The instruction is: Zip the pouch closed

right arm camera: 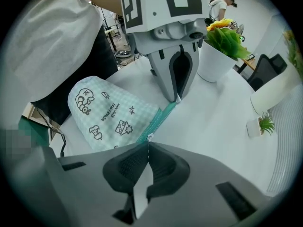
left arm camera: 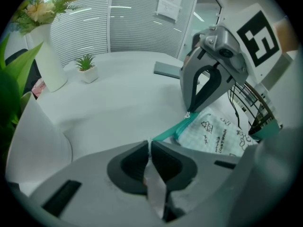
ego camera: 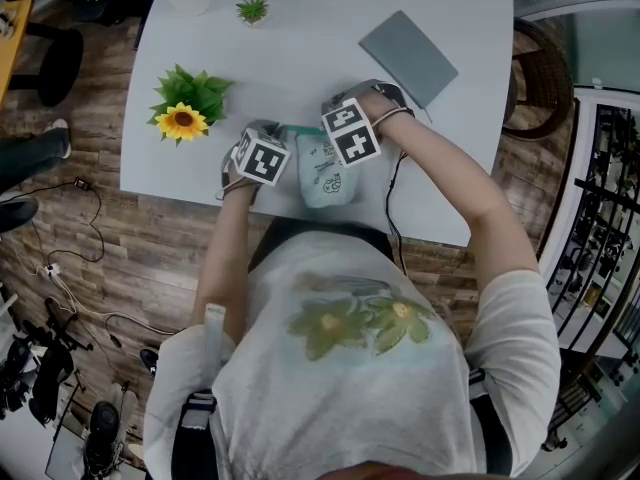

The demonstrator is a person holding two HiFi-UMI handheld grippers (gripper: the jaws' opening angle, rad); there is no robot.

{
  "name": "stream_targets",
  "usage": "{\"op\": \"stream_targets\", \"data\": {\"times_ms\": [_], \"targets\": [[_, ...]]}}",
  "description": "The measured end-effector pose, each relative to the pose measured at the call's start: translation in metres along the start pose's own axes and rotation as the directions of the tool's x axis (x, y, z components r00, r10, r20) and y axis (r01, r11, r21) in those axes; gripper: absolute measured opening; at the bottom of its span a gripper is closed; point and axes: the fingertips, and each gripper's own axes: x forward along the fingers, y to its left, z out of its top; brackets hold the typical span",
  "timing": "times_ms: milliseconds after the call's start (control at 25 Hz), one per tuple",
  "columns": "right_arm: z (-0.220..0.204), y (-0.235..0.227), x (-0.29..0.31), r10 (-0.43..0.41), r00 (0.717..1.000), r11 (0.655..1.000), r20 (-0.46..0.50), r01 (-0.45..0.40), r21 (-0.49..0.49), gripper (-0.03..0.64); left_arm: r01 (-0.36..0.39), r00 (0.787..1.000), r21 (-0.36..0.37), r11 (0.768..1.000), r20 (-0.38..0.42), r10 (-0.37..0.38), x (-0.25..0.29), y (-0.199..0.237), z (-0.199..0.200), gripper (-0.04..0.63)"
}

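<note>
The pouch (ego camera: 327,173) is pale green checked cloth with small drawings and a teal zipper (right arm camera: 158,119). It lies on the white table (ego camera: 300,58) near the front edge. My left gripper (left arm camera: 149,143) is shut on the end of the zipper tape (left arm camera: 163,134). About a hand's width along the zipper, my right gripper (right arm camera: 148,144) is shut on the small silver zipper pull (right arm camera: 149,137). Each gripper shows in the other's view, tips down on the zipper: the right gripper (left arm camera: 188,112) and the left gripper (right arm camera: 177,99). From above, the marker cubes (ego camera: 262,158) hide both pairs of jaws.
A potted sunflower (ego camera: 185,108) stands just left of my left gripper. A grey flat pad (ego camera: 408,56) lies at the back right, and a small green plant (ego camera: 252,9) and a white vase (left arm camera: 47,56) stand at the far edge. The person's body is against the table's front edge.
</note>
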Motion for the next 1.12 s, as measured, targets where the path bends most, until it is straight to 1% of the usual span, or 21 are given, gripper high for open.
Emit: {"op": "stream_targets", "data": {"times_ms": [240,600,760,920,1120], "targets": [[-0.006,0.002,0.001,0.01,1.0,1.0,-0.02,-0.01,0.012,0.018,-0.007,1.0,0.006,1.0,0.008,0.007,0.0,0.002,0.001,0.025],[-0.01,0.004,-0.001,-0.016,1.0,0.998,0.019,0.015,0.059,0.018,-0.002,1.0,0.005,1.0,0.007,0.002,0.0,0.001,0.001,0.025],[-0.01,0.004,-0.002,-0.025,0.999,0.998,0.026,0.023,0.062,0.018,0.006,1.0,0.001,1.0,0.005,-0.006,0.0,0.0,0.001,0.025],[-0.015,0.006,0.0,-0.027,1.0,0.999,0.002,0.026,0.043,0.018,0.001,1.0,0.003,1.0,0.006,-0.001,0.0,0.001,0.001,0.025],[-0.017,0.007,0.0,-0.04,0.999,0.997,0.02,0.039,0.063,0.018,-0.004,1.0,0.004,1.0,0.013,0.003,0.0,0.002,0.002,0.025]]}}
